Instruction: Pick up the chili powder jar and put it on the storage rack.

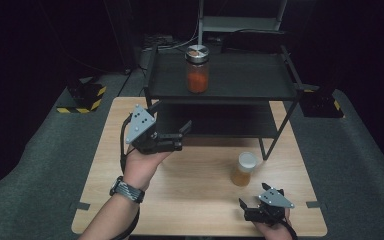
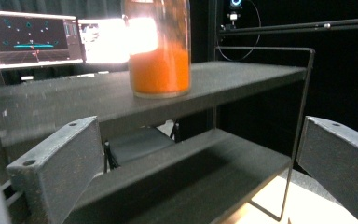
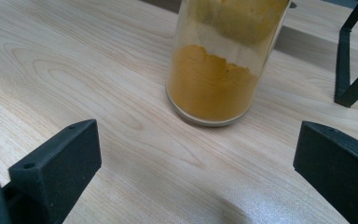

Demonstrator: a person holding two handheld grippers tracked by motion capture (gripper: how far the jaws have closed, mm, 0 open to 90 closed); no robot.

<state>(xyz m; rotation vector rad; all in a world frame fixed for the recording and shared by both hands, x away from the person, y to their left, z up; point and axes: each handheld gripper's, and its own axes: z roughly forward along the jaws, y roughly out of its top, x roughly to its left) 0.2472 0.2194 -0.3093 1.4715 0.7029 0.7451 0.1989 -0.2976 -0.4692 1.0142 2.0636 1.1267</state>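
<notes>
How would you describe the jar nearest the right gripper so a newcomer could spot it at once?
Start at the wooden table and find the black two-tier shelf at its back. In front of its right leg stands a jar on the tabletop. Unlike the metal-lidded orange jar on the top shelf, it has a pale lid and mustard-yellow powder.

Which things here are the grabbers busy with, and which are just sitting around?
In the job:
- yellow powder jar on the table, right gripper open and pointed at it
- orange powder jar on the black shelf rack, left gripper open in front of the rack

Just sitting around:
- wooden table
- lit monitors behind the rack
- yellow-and-black striped base on the floor
</notes>
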